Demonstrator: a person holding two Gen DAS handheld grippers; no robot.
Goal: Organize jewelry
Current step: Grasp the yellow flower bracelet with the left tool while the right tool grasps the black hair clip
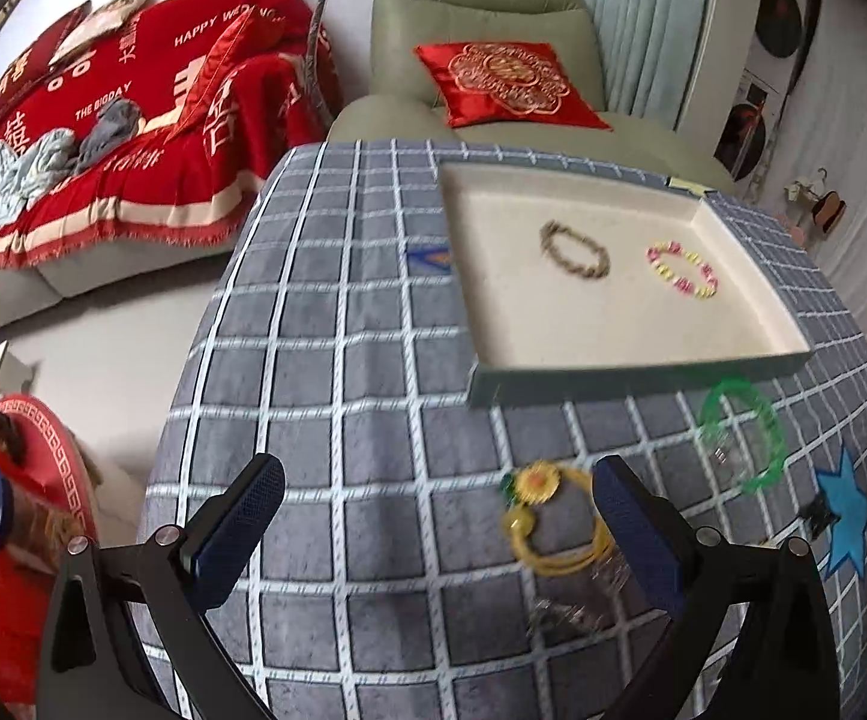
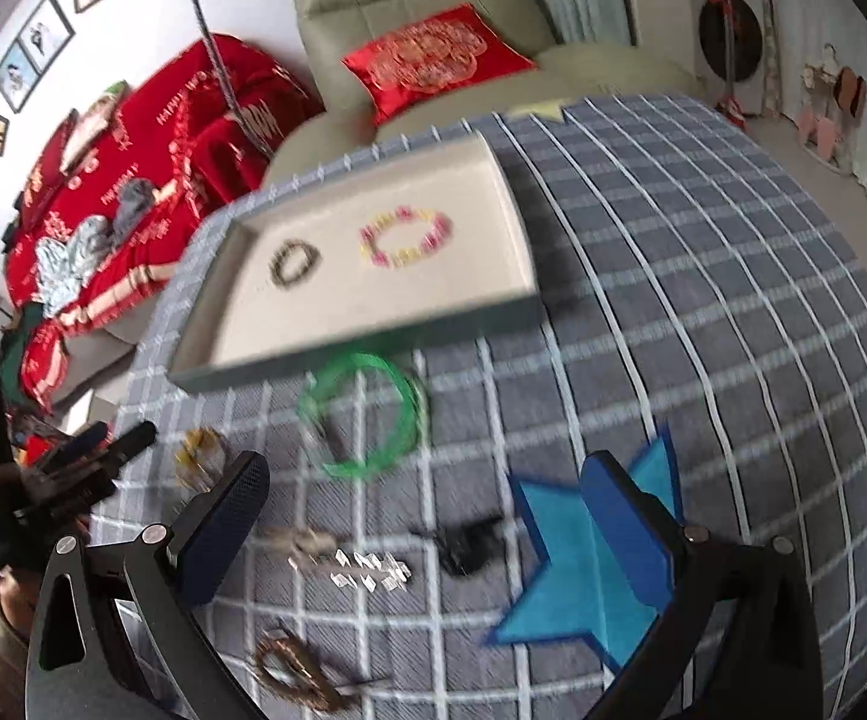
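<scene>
A shallow cream tray (image 1: 643,360) (image 2: 223,336) sits on the grey checked tablecloth. It holds a brown bead bracelet (image 1: 574,252) (image 2: 294,262) and a pink-and-yellow bead bracelet (image 1: 683,269) (image 2: 406,238). In front of the tray lie a green bangle (image 1: 742,432) (image 2: 361,414) and a yellow sunflower bracelet (image 1: 553,516) (image 2: 196,456). My left gripper (image 1: 439,534) is open and empty, its right finger beside the yellow bracelet. My right gripper (image 2: 433,528) is open and empty above a silver crystal piece (image 2: 370,573), a black item (image 2: 469,543) and a brown bracelet (image 2: 295,669).
A blue star sticker (image 2: 589,564) (image 1: 847,510) lies on the cloth at right. A green armchair with a red cushion (image 1: 508,84) stands behind the table; a sofa with a red throw (image 1: 103,138) is at left. The table drops off at left.
</scene>
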